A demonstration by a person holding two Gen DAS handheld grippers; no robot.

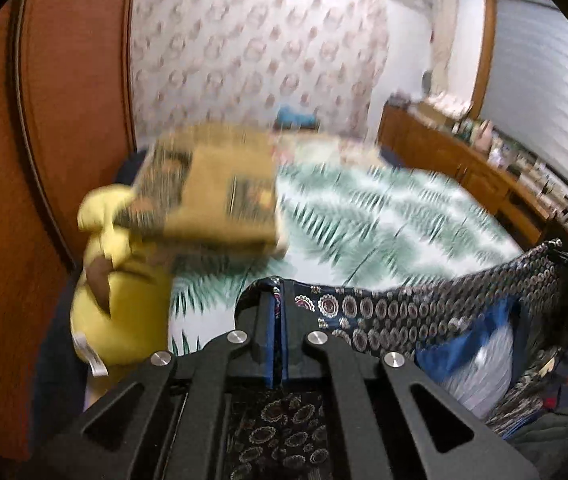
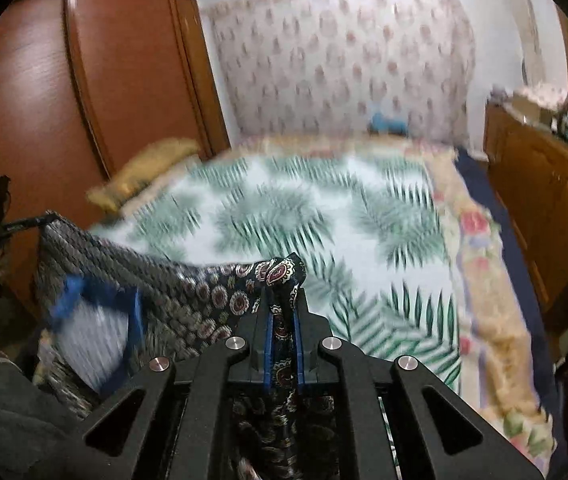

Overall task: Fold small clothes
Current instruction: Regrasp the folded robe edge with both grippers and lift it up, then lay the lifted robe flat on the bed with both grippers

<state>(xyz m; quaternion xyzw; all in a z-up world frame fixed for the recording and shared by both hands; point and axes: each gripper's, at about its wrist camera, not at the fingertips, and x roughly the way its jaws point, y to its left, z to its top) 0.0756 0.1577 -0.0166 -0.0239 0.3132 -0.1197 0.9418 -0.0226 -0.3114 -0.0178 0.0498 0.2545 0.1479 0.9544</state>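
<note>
A dark navy garment with a round paisley print (image 1: 416,312) hangs stretched between my two grippers above a bed. My left gripper (image 1: 279,312) is shut on one top corner of it; the cloth runs off to the right, with a blue and white lining (image 1: 480,344) showing. My right gripper (image 2: 283,308) is shut on the other corner (image 2: 280,272), and the paisley garment (image 2: 156,280) stretches left to the left gripper's fingers (image 2: 24,222), small at the left edge.
Below lies a bed with a green palm-leaf bedspread (image 2: 324,216). A mustard folded cloth (image 1: 212,184) and a yellow plush toy (image 1: 120,312) sit at its left side. A wooden wardrobe (image 2: 64,80) stands left, a wooden dresser (image 2: 544,184) right.
</note>
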